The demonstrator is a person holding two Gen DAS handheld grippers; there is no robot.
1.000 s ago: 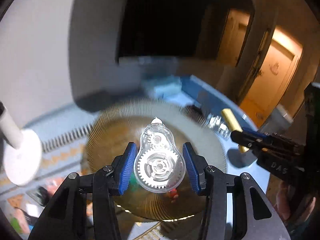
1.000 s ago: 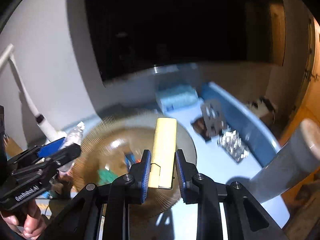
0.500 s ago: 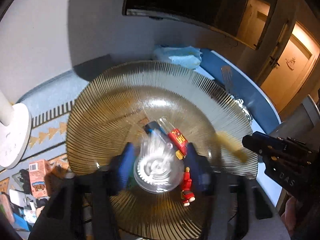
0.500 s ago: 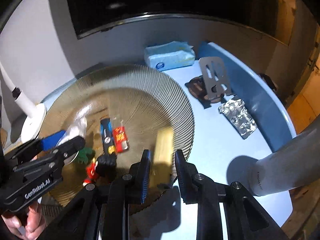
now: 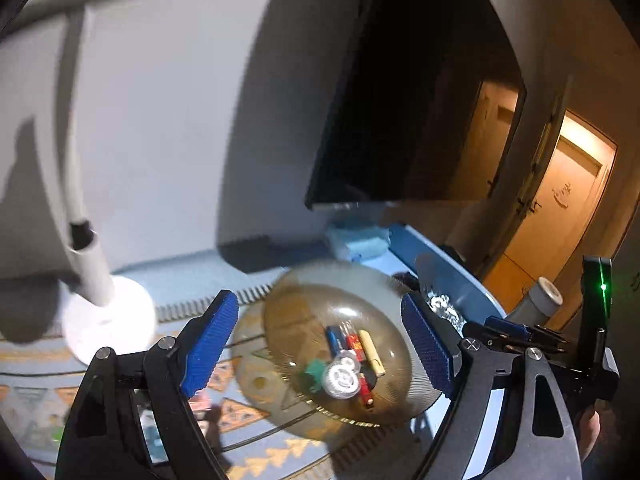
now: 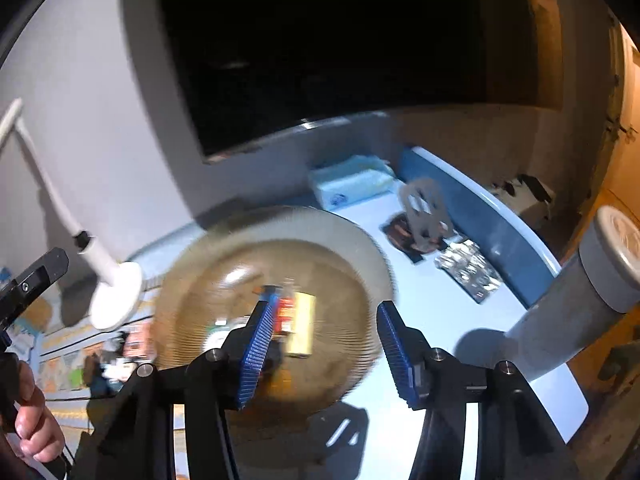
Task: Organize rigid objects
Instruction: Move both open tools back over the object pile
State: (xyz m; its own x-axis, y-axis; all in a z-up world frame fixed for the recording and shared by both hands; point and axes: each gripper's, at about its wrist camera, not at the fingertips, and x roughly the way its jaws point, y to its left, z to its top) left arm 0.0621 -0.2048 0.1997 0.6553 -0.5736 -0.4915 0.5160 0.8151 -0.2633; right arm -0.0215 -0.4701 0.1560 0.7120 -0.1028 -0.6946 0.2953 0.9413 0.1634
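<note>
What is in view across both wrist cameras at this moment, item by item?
glass plate: one, amber, ribbed, middle of the table
correction tape dispenser: one, clear, on the plate
yellow bar: one, pale yellow, on the plate
small toys: several, red, blue and green, on the plate beside the dispenser; blurred
tissue pack: one, light blue, behind the plate
foil blister pack: one, silver, right of the plate
lamp: one, white, left of the plate
grey tube: one, far right
left gripper: blue pads, jaws opening, nothing between them
right gripper: blue pads, jaws opening, nothing between them
</note>
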